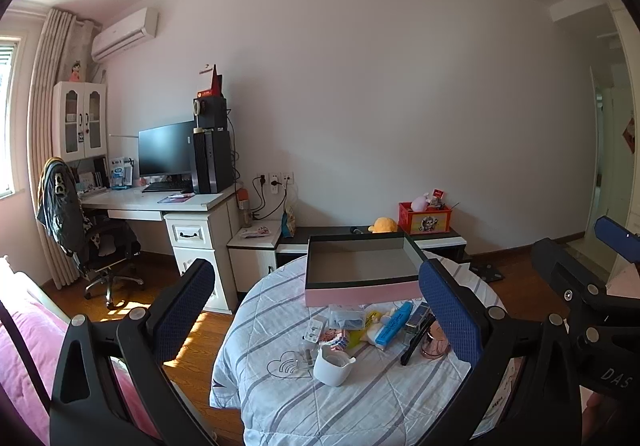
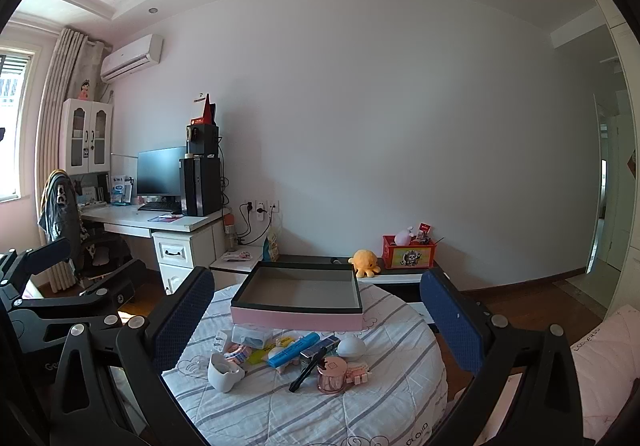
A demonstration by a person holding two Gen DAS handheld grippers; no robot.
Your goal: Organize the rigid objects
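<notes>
Your pink box (image 2: 298,316) sits open at the far side of the round table (image 2: 360,414), which wears a striped quilted cover. The clutter lies just in front of the box: white cup (image 2: 223,372) nearest you on the left, blue highlighter (image 2: 292,349) mid-pile, black clip (image 2: 308,369) beside a rose-gold jar (image 2: 331,374), white dome (image 2: 351,348) to the right of them. Your left gripper (image 1: 320,320) is spread wide, holding nothing, above the near edge; your right gripper (image 2: 316,320) likewise, fingers apart and empty. Behind the box, a low cabinet (image 2: 400,278) carries a yellow plush (image 2: 364,262) and red crate (image 2: 408,252). Left of the box, a white desk (image 2: 152,221) with monitor (image 2: 160,170) and an office chair (image 2: 80,242). Wood floor, plain wall.
</notes>
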